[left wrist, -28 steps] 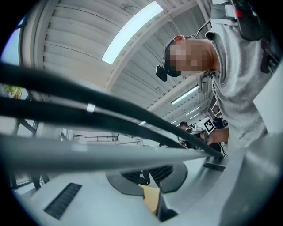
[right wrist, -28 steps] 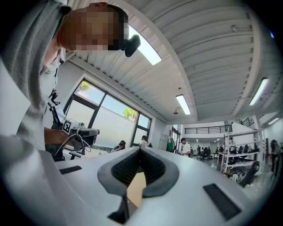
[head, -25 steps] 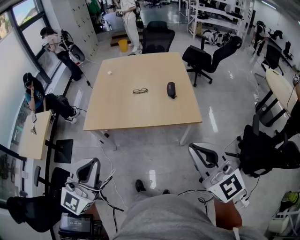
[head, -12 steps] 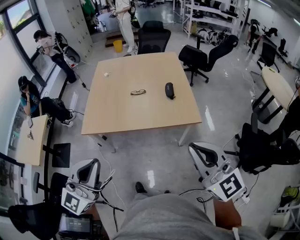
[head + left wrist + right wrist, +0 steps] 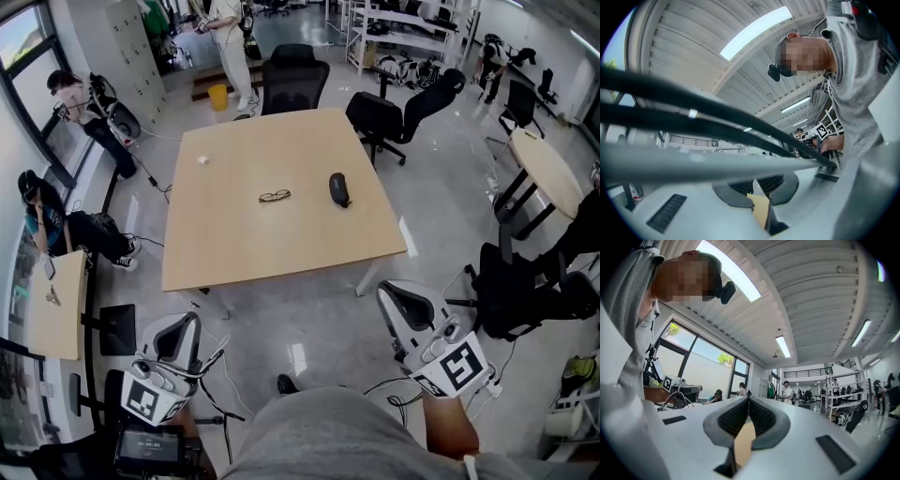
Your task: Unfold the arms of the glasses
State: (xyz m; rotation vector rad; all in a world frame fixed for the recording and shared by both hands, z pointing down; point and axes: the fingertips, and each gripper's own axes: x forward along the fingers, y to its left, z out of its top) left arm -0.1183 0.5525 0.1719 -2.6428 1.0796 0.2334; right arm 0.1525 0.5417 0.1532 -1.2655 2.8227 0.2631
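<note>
Glasses (image 5: 275, 196) lie on the wooden table (image 5: 234, 253), near its middle, arms look folded, too small to be sure. Black case (image 5: 339, 188) just to their right on the same table, apart from them. Small white object (image 5: 202, 160) near the table's far left corner. Both grippers are well away from the table, held low by the person's body over the grey floor. Left gripper (image 5: 178, 339) at lower left of the head view, marker cube below it; in the left gripper view its jaws are closed together (image 5: 753, 179) with nothing between them, dark cables (image 5: 693, 112) crossing in front of the camera. Right gripper (image 5: 405, 305) at lower right, marker cube by the wrist; the right gripper view shows its jaws pressed together at the tip (image 5: 748, 401), empty. Two black office chairs (image 5: 293, 80) (image 5: 403, 108) at the table's far side, yellow bucket (image 5: 218, 96) beyond. Seated people along the left window wall, one person standing at the far end.
</note>
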